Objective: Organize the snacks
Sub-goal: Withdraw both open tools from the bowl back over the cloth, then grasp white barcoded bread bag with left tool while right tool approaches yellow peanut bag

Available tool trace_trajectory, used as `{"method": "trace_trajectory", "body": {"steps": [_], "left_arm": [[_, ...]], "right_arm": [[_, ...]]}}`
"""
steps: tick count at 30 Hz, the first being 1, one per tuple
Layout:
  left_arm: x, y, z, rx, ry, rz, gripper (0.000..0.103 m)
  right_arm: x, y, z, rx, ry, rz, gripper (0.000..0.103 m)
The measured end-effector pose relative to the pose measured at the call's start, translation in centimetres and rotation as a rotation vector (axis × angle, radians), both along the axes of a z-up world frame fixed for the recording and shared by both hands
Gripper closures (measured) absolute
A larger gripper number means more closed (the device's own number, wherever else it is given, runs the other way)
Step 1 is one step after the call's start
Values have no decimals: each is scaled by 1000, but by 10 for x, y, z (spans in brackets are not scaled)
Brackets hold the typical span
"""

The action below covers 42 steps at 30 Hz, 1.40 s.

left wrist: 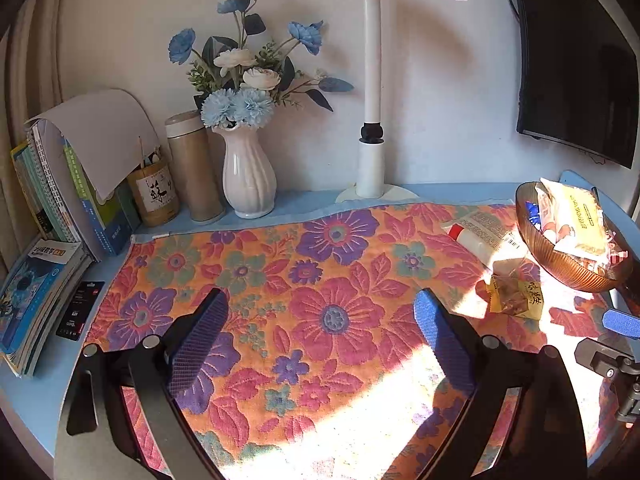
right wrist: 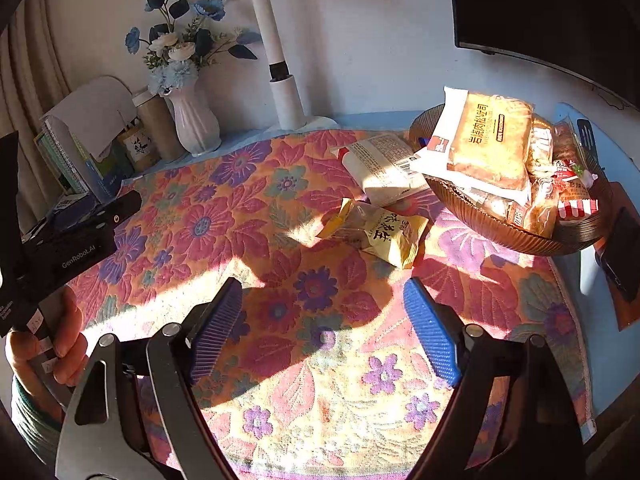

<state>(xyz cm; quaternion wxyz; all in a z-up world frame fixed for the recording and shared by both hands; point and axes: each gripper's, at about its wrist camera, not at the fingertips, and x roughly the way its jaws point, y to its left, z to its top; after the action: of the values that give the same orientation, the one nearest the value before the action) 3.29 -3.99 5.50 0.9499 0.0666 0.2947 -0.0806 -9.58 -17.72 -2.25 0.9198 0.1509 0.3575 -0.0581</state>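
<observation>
A brown ribbed bowl (left wrist: 560, 270) (right wrist: 500, 228) stands at the right of the floral cloth, heaped with wrapped snacks. A large bread pack (right wrist: 488, 140) lies on top of them. A white packet with a red end (left wrist: 484, 236) (right wrist: 384, 168) lies on the cloth against the bowl's left side. In front of it lies a small yellow snack packet (left wrist: 514, 298) (right wrist: 384, 234). My left gripper (left wrist: 320, 300) hangs open over bare cloth, well left of the snacks, with nothing between its pads. My right gripper (right wrist: 324, 286) is open and empty, a short way in front of the yellow packet.
Along the back wall stand a white vase of blue flowers (left wrist: 248, 176), a tan flask (left wrist: 194, 168), a jar, leaning books (left wrist: 52, 192) and a lamp post (left wrist: 372, 152). A dark monitor (left wrist: 576, 60) hangs at the right. A hand (right wrist: 60, 344) grips the left tool.
</observation>
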Motion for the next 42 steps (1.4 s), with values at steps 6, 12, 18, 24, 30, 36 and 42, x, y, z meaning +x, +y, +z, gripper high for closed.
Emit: {"method": "trace_trajectory", "body": {"steps": [6, 12, 18, 24, 30, 36, 42], "left_arm": [[7, 5, -26, 24, 31, 25, 9], [15, 4, -54, 38, 70, 31, 9], [21, 3, -72, 35, 112, 26, 9], [30, 2, -75, 17, 186, -23, 6], [57, -22, -39, -41, 311, -258, 6], [104, -95, -30, -39, 354, -383, 5], [123, -192, -68, 60, 460, -601, 5]], "right_arm": [[6, 1, -14, -29, 36, -12, 16], [12, -5, -29, -45, 61, -32, 13], [19, -20, -41, -57, 89, -66, 13], [51, -48, -48, -22, 124, -89, 10], [79, -68, -56, 68, 138, -65, 10], [65, -32, -50, 152, 89, 213, 24], [34, -43, -39, 60, 90, 203, 20]]}}
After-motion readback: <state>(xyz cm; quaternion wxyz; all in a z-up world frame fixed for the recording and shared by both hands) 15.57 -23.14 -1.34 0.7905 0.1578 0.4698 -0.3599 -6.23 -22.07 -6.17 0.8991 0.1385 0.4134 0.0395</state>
